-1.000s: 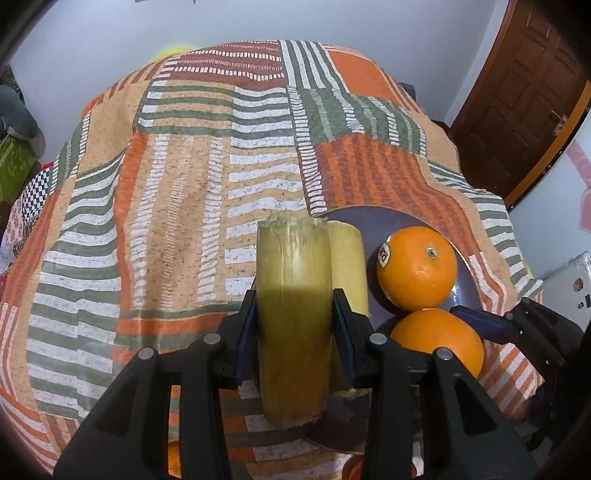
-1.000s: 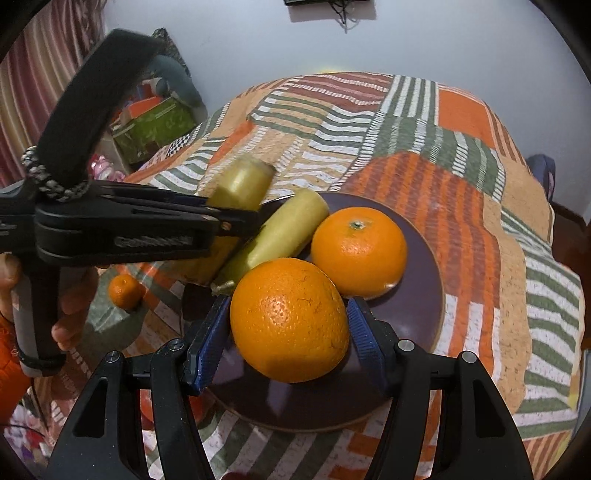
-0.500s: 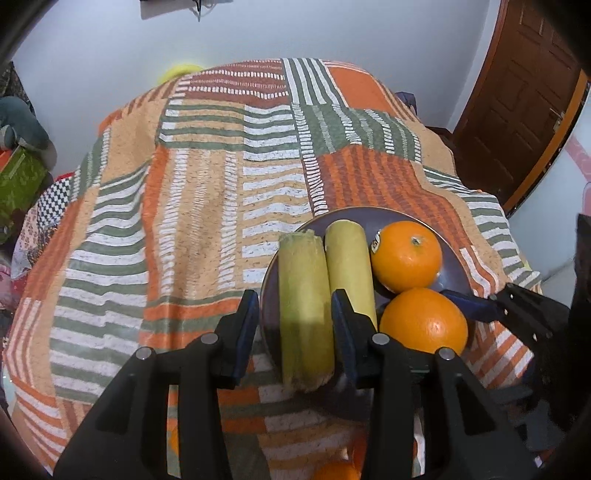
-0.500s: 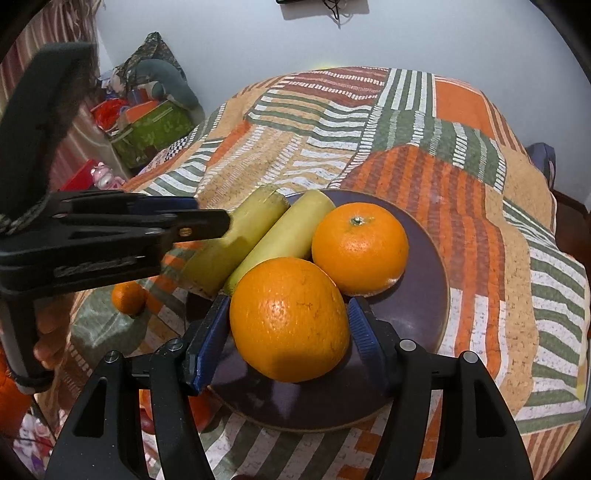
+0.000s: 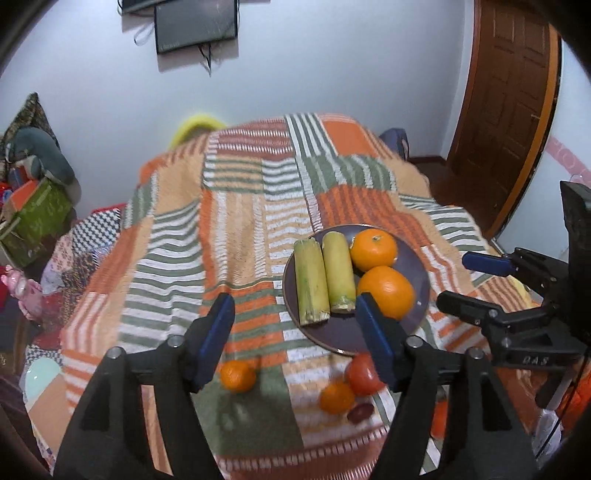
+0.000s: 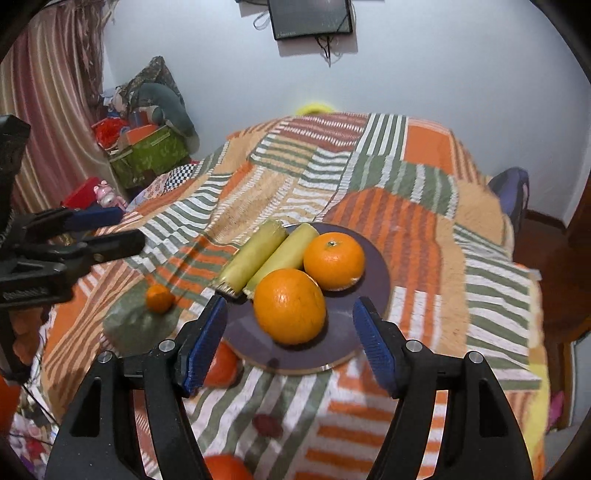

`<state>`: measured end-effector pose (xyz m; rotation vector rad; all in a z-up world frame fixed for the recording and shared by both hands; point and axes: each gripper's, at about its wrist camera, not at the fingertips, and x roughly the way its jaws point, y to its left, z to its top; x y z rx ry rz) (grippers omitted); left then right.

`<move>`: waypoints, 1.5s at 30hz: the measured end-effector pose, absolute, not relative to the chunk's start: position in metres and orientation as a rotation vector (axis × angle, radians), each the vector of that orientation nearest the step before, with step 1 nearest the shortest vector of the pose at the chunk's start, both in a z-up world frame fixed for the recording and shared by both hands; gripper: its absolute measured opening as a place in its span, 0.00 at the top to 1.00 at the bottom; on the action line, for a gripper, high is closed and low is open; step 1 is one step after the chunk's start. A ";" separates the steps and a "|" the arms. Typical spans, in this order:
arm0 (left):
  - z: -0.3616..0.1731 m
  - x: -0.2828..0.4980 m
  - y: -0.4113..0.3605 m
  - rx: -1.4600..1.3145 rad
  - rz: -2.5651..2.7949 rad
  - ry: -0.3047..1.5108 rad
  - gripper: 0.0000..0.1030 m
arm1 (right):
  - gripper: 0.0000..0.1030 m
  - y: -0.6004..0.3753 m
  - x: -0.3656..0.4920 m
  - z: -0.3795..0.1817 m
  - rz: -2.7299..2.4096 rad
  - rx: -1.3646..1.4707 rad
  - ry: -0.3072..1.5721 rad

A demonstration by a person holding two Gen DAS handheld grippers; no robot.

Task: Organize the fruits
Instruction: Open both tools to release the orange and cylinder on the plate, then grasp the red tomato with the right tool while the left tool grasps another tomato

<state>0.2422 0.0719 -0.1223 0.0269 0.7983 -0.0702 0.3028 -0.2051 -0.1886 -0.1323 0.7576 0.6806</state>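
A dark purple plate (image 5: 421,291) (image 6: 376,273) on the patchwork cloth holds two yellow-green cane pieces (image 5: 312,282) (image 6: 255,258) side by side and two oranges (image 5: 386,286) (image 6: 290,306). My left gripper (image 5: 295,332) is open and empty, above the cloth just left of the plate. My right gripper (image 6: 290,332) is open and empty, raised over the plate's near edge. Loose on the cloth near me lie a small orange (image 5: 237,375) (image 6: 159,298), another small orange (image 5: 337,397), a red tomato (image 5: 364,374) and a dark red fruit (image 5: 360,412) (image 6: 267,424).
The patchwork cloth (image 5: 240,221) covers a round table with drop-offs all round. A green box with soft toys (image 6: 151,155) stands left of it. A wooden door (image 5: 509,92) is at the right. A screen (image 6: 312,16) hangs on the far wall.
My left gripper opened, let go of the cane piece onto the plate and pulled back up. My right gripper opened, left the near orange on the plate and drew back.
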 end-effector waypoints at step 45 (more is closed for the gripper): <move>-0.176 0.171 0.053 -0.014 -0.081 1.016 0.06 | 0.53 -0.219 0.214 -0.269 0.747 -0.162 0.959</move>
